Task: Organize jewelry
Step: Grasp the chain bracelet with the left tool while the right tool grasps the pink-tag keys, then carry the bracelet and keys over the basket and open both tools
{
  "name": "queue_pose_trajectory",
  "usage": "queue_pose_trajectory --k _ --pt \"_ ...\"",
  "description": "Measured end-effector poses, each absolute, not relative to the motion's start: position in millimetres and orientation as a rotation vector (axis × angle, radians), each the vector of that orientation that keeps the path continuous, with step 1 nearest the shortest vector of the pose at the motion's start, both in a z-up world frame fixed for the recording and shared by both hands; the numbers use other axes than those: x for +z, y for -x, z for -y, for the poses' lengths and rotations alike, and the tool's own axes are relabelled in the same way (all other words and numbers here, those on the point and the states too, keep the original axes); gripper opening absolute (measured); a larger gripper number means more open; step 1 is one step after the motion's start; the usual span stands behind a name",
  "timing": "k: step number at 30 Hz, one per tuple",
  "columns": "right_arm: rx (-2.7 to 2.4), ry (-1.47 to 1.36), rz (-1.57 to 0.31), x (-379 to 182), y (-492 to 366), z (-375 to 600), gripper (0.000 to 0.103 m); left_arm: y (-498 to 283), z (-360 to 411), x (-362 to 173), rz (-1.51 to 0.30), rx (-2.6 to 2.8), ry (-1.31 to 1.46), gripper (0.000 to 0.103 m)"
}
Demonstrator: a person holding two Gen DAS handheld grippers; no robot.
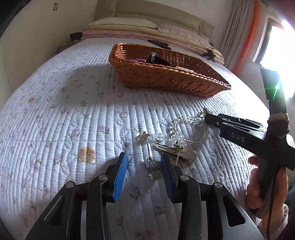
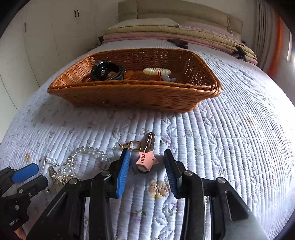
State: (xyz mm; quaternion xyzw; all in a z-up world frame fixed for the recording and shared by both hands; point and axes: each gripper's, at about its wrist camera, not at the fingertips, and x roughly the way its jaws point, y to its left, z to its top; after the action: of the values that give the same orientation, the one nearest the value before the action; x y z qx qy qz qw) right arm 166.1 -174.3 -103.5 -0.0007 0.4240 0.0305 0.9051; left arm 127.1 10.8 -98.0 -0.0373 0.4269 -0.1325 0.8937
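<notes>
Right wrist view: the wicker basket on the bed already holds a black watch and a cream hair tie. A star hair clip lies between the spread right hand-held gripper; the left hand-held gripper, also spread, frames perhaps an earring. A bead bracelet remains.

You see a white quilted bedspread with small purple flowers covering the bed. Stacked cream and pink folded quilts lie at its far end, against a beige padded headboard. White wardrobe doors stand left; a grey curtain with an orange stripe hangs right, beside a bright window.
</notes>
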Motion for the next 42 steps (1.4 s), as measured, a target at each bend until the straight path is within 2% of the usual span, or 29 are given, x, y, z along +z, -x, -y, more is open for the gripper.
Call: queue_pose_trajectory --k 2,3,4,5,10,26,42 --pt "0.057 0.009 -0.883 -105.6 -169.1 173.4 0.041 -125.9 -7.2 -97.9 -0.886 -0.254 0.050 0.032" --pt "0.055 0.014 -0.882 -105.5 -169.7 172.6 0.040 -125.9 -3.2 -98.2 -0.885 -0.235 0.031 0.026" --pt "0.049 0.022 -0.881 -105.9 -170.6 171.3 0.033 -125.3 -0.6 -97.8 -0.880 -0.222 0.015 0.013" --pt "0.045 0.029 -0.879 -106.4 -171.2 170.3 0.027 -124.7 1.3 -97.7 -0.875 -0.214 0.008 0.013" --pt "0.050 -0.005 -0.849 -104.0 -163.7 176.4 0.026 -120.3 -7.9 -92.5 -0.846 -0.198 0.060 0.009" --pt "0.129 -0.097 -0.762 -81.4 -124.5 195.5 0.026 -111.8 -56.5 -57.9 -0.773 -0.449 0.314 0.009" --pt "0.144 -0.115 -0.683 -52.6 -96.8 208.5 0.026 -115.7 -36.4 -9.0 -0.692 -0.546 0.283 0.009"
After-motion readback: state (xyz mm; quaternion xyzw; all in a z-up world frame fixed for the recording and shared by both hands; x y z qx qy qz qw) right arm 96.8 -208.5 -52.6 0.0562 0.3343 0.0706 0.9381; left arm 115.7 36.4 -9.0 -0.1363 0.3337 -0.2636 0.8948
